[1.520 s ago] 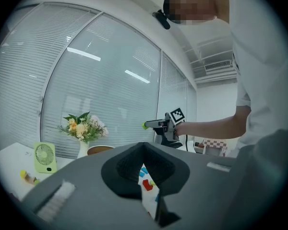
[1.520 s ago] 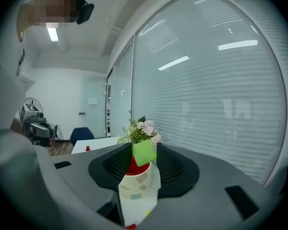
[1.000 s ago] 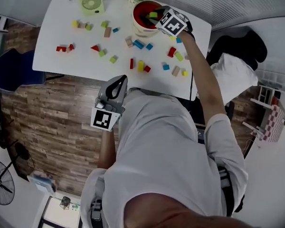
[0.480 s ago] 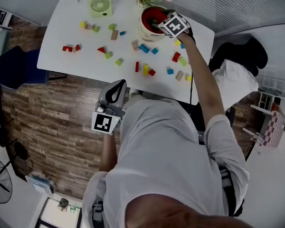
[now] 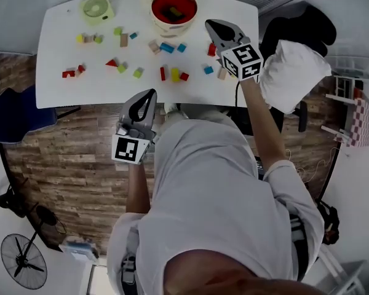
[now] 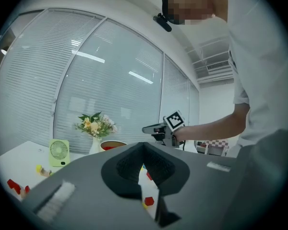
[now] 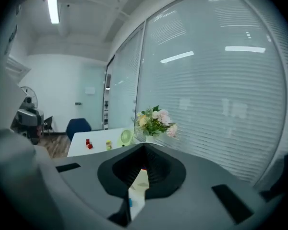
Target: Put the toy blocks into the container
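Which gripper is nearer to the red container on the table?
Right. The right gripper is above the table, just right of the container; the left gripper is at the table's near edge, farther away.

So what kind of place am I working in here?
Likely an office or meeting room: a white table beside blind-covered glass walls, a blue chair, and wood-look flooring.

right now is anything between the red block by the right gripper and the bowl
Nothing visible: bare table runs from the red block to the bowl. The right gripper, fingers shut and empty, hangs beside that path.
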Tool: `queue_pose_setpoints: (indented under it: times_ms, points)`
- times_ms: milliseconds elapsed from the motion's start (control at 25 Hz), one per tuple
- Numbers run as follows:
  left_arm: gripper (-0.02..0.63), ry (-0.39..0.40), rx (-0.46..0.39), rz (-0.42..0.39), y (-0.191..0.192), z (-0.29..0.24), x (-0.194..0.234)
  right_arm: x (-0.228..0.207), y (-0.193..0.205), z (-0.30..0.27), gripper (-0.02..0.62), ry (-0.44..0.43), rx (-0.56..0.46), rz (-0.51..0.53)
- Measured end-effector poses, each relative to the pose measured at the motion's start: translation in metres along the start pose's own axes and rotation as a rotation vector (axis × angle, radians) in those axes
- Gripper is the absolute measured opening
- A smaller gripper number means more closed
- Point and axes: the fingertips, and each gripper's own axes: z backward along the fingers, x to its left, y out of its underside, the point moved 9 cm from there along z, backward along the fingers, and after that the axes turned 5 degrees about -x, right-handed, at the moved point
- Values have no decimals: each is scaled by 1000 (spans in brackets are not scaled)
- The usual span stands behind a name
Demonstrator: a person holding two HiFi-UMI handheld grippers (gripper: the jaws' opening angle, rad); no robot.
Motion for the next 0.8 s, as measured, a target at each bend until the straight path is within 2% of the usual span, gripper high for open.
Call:
queue_pose_setpoints:
  times_ms: [80,160,360,480,560,720,800]
  points:
    - [-2,9,-6,-12,-1,-2,-2,1,12,35,0,52,-38,-57]
    - [-2,20,-3,-29,1,-4,-3,0,27,68,0,104,-42,-66]
    - [-2,62,19,-47,6,-18,-13,-14,66,141,2,257,-8,-96]
    - [-2,86,24,-55,9,-27,-24,-19,89,174,2,315,38,-102]
    - [-2,90,34,-72,11,-31,-32,-18,103,189,2,316,89,-81]
    - [-2,71,59,-89,10,-43,-51,-16,130,201,8,264,176,-46]
    - [-2,51,80,-92,8,-50,-63,-17,144,199,75,220,219,-77]
